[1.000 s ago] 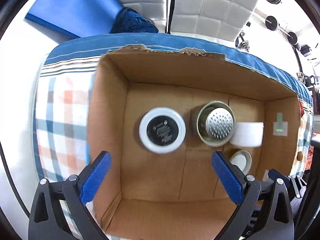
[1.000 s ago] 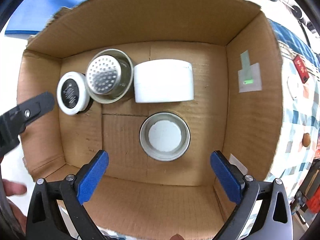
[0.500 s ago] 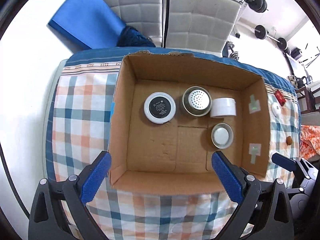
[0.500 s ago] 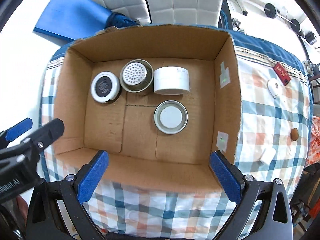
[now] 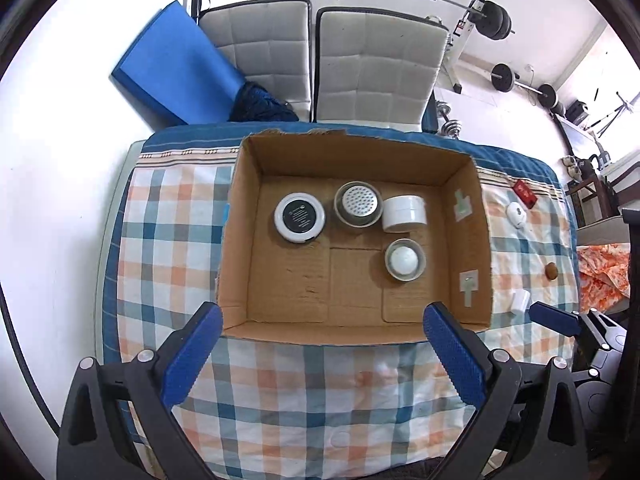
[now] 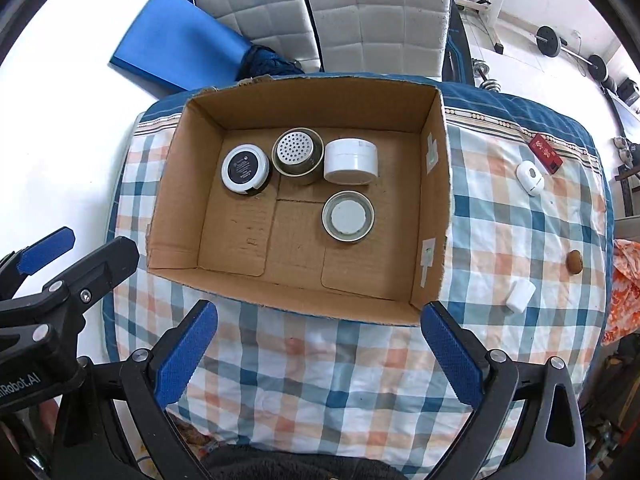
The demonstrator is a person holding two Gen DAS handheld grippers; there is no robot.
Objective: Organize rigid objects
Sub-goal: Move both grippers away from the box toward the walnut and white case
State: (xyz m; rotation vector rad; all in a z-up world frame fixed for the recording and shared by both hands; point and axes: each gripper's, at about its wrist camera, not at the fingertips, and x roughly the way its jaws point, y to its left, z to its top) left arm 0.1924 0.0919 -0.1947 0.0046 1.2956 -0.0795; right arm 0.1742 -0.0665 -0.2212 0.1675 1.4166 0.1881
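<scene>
An open cardboard box (image 5: 236, 240) (image 6: 168, 200) sits on a checked tablecloth. Inside lie a black-topped white round tin (image 5: 299, 217) (image 6: 244, 168), a perforated metal cup (image 5: 359, 204) (image 6: 298, 154), a white jar on its side (image 5: 404, 213) (image 6: 351, 160) and a metal lid with a white centre (image 5: 405, 260) (image 6: 348, 216). My left gripper (image 5: 320, 356) is open and empty, high above the box's near edge. My right gripper (image 6: 316, 354) is also open and empty, held above the cloth in front of the box. The left gripper shows at the left of the right wrist view (image 6: 60, 264).
On the cloth (image 6: 500, 216) right of the box lie a small white cylinder (image 6: 520, 295), a brown round piece (image 6: 575, 261), a white oval device (image 6: 529, 176) and a red box (image 6: 545, 151). Two white chairs (image 5: 320, 60), a blue mat (image 5: 176, 68) and barbell weights stand behind the table.
Both grippers have pulled up and back from inside the box, so the whole box and table now show. The objects in the box have not moved.
</scene>
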